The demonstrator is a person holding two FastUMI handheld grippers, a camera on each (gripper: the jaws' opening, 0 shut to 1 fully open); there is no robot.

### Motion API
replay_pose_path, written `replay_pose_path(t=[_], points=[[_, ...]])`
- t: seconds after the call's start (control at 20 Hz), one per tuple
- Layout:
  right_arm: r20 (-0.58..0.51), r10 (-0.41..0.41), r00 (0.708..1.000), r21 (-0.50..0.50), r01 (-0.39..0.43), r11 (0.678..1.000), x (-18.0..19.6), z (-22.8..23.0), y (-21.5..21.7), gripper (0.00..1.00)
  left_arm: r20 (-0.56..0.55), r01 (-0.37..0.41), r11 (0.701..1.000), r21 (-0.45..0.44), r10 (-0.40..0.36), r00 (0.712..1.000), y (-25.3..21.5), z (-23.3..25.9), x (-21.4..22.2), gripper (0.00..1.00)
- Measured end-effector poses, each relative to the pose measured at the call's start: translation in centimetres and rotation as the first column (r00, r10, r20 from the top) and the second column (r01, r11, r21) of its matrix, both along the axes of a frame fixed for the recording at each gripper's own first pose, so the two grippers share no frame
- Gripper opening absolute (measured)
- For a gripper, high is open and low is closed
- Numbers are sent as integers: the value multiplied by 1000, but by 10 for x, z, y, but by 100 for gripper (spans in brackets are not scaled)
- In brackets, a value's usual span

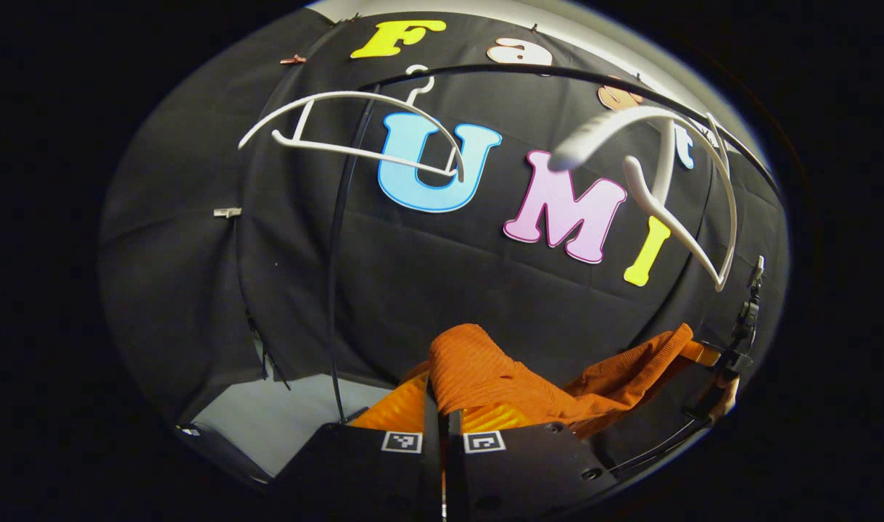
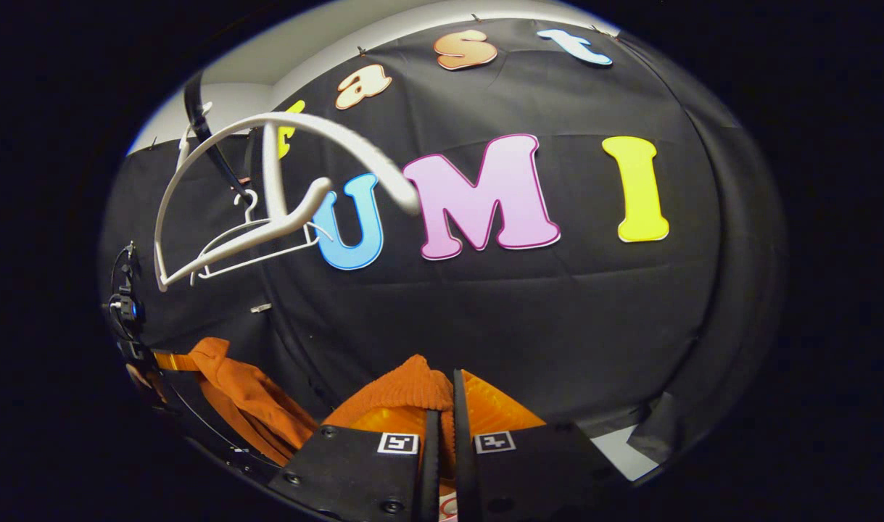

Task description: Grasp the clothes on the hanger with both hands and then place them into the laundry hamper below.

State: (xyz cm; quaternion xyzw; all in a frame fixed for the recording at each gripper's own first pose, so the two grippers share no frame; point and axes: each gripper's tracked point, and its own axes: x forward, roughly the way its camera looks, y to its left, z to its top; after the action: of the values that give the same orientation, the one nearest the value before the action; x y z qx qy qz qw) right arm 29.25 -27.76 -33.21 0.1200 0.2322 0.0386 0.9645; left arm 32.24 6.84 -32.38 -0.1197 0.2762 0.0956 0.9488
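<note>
Jaws of the left gripper (image 1: pixel 442 428) are pressed together on a fold of the orange ribbed knit garment (image 1: pixel 485 377), and the jaws of the right gripper (image 2: pixel 442 428) are likewise pinched on another bunch of the same cloth (image 2: pixel 412 388); the garment hangs slack between the two, below the black clothes rail (image 1: pixel 558 72) and clear of both hangers. Taking that rail as the landmark and going left to right in the left gripper view: the thin white wire hanger (image 1: pixel 354 130) hangs bare under the rail's left part, then the thick white plastic hanger (image 1: pixel 674 181) hangs tilted under its right part, and below that, well under the rail, the right gripper appears at the far end of the stretched cloth. The laundry hamper cannot be picked out with certainty. As I judge it, the main risk is a slip: each grip holds only a small tuck of fabric, so pulling the hands apart or lowering unevenly could tug the knit out of one pair of jaws and let it drop beside the hamper. A trailing sleeve could also snag the tilted hanger. No brand or garment label is readable; the square black-and-white markers (image 1: pixel 402 441) on the fingers carry patterns, not words.
</note>
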Motion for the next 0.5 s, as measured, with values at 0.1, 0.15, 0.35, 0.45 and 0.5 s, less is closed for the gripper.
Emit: replay_pose_path(t=[0.1,0.15,0.35,0.45,0.5], points=[[-18,27,999,9,-27,1000,-7,-5,19,14,-31,-4,1000,-5,4,1000,-9,-11,-9,7],[-32,42,999,9,-42,999,-10,-8,28,13,-46,-6,1000,-9,6,999,-12,-16,-13,7],[-84,124,989,16,-124,992,-23,-22,70,14,-75,-15,998,-64,10,997,-32,-28,-22,6],[-111,165,980,5,-166,986,-31,-32,90,14,-88,-16,996,-92,8,996,-42,-36,-23,7],[-125,188,974,22,-186,982,-34,-41,99,14,-91,-18,993,-121,7,996,-50,-41,-23,7]])
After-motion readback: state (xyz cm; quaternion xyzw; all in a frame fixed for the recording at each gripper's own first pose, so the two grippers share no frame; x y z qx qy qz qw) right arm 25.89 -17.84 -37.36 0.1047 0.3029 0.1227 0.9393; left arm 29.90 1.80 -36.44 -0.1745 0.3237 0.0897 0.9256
